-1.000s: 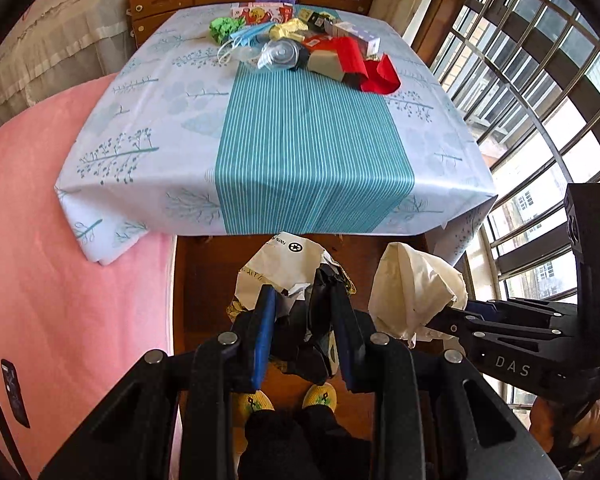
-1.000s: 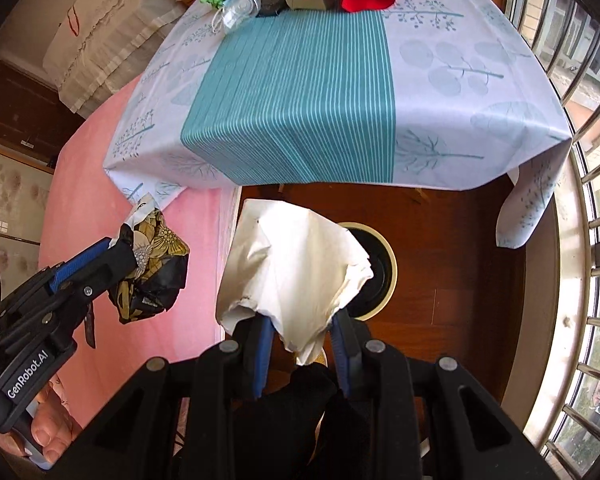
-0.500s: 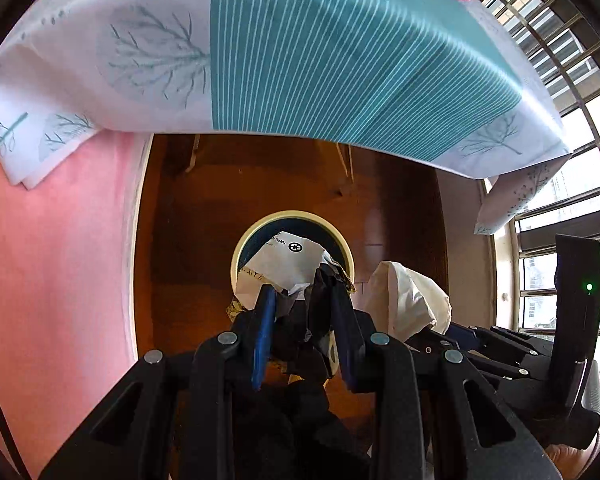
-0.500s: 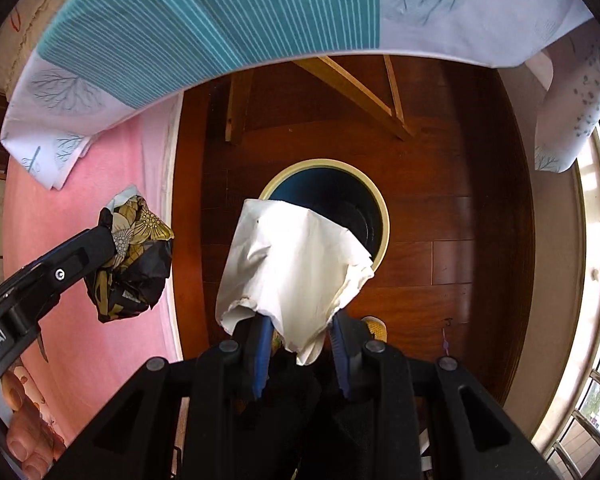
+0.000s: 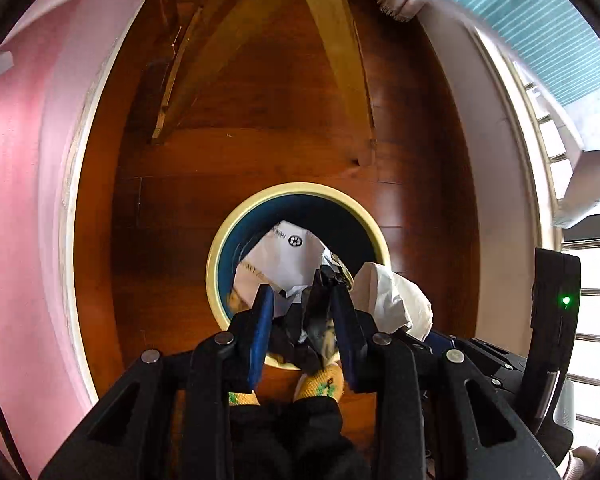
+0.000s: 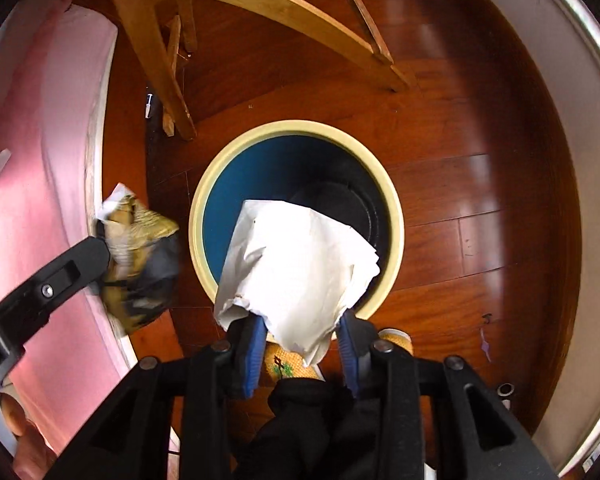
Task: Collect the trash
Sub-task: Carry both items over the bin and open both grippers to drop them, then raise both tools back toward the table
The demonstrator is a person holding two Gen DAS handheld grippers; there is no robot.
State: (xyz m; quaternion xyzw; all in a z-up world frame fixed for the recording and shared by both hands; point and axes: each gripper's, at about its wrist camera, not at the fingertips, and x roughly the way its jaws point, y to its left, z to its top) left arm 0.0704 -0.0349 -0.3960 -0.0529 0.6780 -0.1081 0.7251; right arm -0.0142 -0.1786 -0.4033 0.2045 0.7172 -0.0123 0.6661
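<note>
Dark wooden floor (image 6: pixel 460 184) under a table, cream-rimmed round bin (image 6: pixel 392 204) standing on it as the landmark. Left gripper (image 5: pixel 300 312) pointing steeply down over the bin's near rim, jaws easing apart, black-and-gold crumpled wrapper (image 5: pixel 312 320) between the blue pads and still touching them, white printed side hanging over the bin mouth. Right gripper (image 6: pixel 300 332) just beside it, over the same near rim, jaws also opening, white crumpled paper (image 6: pixel 296 264) between them, draped over the opening. Bin interior dark blue, mostly open. Beyond the bin, pale wooden table legs (image 6: pixel 160 72); left of it, pink bedding (image 5: pixel 16 200); right of it, bare floor up to a white wall edge.
</note>
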